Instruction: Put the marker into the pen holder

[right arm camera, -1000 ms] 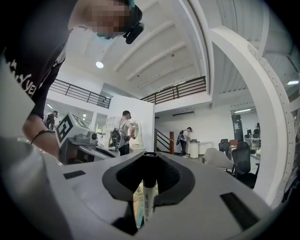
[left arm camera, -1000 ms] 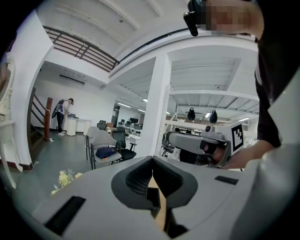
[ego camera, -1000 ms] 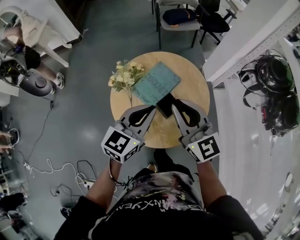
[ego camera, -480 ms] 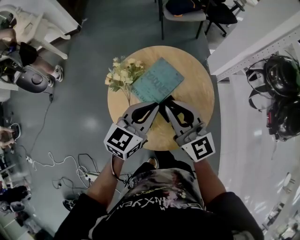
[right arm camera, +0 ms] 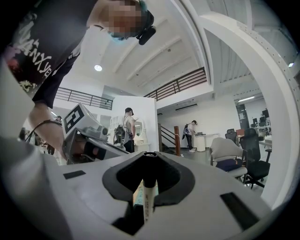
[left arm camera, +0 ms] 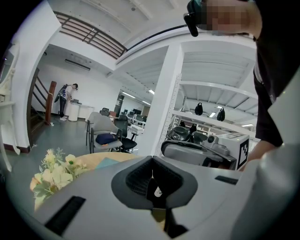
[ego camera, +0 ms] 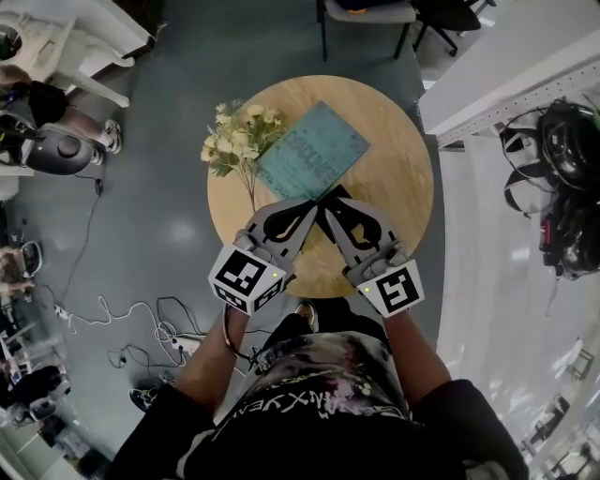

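Head view: I counted one round wooden desk, one bunch of pale flowers, one teal book, one black pen holder and two grippers. There was also one marker, which I saw only in the right gripper view.

The right gripper was clamped narrow on the marker. The black cap sat up between the pads and the white barrel ran down through the gap. The marker was in that gripper, not in the pen holder.

The left gripper had its jaws drawn together to a thin seam. A dark thing with a white label showed in the gap below the seam. I couldn't tell whether the jaws pinched it or it just sat behind them.

In the head view both gripper tips met at the pen holder, near the desk's middle. The pen holder sat just beside the book's near corner. The flowers lay at the desk's left edge, touching the book.

The desk stood on a grey floor, with cables trailing on it to the left. Chairs stood beyond the desk. White shelving on the right carried black gear. The gripper views showed a big white open-plan room with a staircase and people standing far off.
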### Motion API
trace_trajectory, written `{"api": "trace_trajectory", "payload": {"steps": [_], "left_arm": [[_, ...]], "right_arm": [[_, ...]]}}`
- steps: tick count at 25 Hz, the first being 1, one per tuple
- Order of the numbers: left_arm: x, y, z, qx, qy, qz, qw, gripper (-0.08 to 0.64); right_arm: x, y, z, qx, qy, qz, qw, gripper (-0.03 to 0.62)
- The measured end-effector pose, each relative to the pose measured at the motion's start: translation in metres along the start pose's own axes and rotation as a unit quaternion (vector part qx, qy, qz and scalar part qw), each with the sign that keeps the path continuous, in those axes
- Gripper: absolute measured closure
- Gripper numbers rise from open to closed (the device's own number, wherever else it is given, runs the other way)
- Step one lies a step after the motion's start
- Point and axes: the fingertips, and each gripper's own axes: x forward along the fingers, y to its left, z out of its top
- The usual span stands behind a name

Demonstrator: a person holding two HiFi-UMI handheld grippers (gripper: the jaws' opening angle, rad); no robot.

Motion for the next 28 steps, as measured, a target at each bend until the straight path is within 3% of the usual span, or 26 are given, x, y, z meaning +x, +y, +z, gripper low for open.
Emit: {"api": "trace_trajectory", "payload": {"steps": [12, 28], "left_arm": [[0.012, 0.001, -0.029, -0.001, 0.017, -0.003, 0.9999, 0.538], [0.014, 0.003, -0.043, -0.012, 0.021, 0.007, 0.9997, 0.540]], "right_arm": [[-0.002, -0.002, -0.036, 0.006, 0.019, 0.002, 1.000, 0.545], [-0.002, 0.007, -0.055, -0.035, 0.046, 0.004, 0.998, 0.541]]}}
